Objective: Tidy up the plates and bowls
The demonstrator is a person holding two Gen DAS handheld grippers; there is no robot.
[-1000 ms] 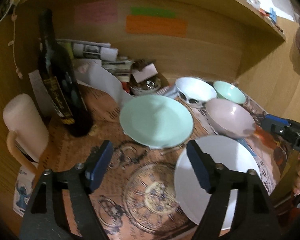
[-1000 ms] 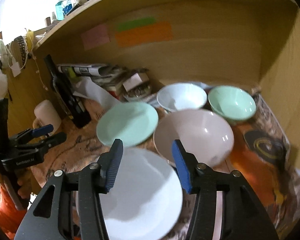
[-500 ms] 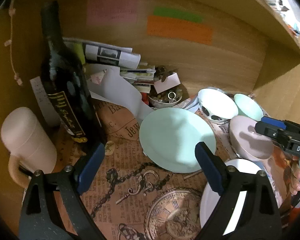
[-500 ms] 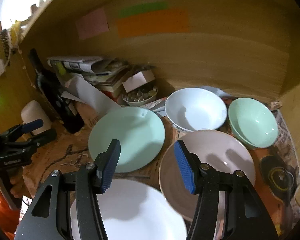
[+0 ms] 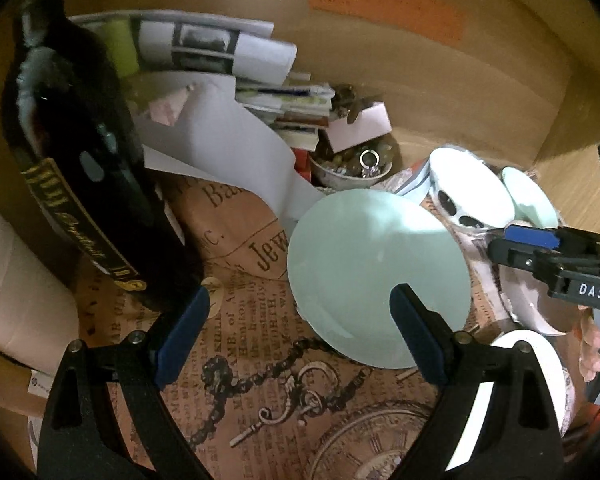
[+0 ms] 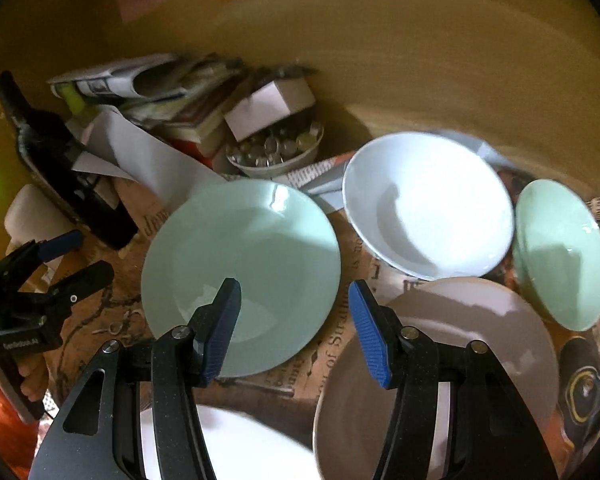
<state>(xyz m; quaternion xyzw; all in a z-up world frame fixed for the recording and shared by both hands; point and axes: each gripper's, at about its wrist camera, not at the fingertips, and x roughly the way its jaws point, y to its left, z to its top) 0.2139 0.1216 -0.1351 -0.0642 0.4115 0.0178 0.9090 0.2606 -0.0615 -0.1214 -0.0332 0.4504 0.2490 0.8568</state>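
A mint green plate (image 5: pixel 380 272) (image 6: pixel 244 264) lies on the printed paper. Behind it to the right stand a white bowl (image 6: pixel 428 204) and a mint bowl (image 6: pixel 560 252). A pale pink bowl (image 6: pixel 440 360) and a white plate (image 6: pixel 236 440) lie nearer. My left gripper (image 5: pixel 300 332) is open wide with nothing between its fingers; its right finger overlaps the plate's near edge. My right gripper (image 6: pixel 296 332) is open and empty, its left finger above the plate's near right part. Whether either touches the plate I cannot tell.
A dark wine bottle (image 5: pixel 80 184) and a pink mug (image 5: pixel 16 300) stand at the left. Stacked papers (image 5: pixel 220 52) and a small bowl of trinkets (image 5: pixel 352 164) crowd the back. Wooden walls close the back and right side.
Both grippers have moved forward and down toward the mint plate, which now looks larger. The left jaws have spread wider. The white plate has slid to the bottom of both views.
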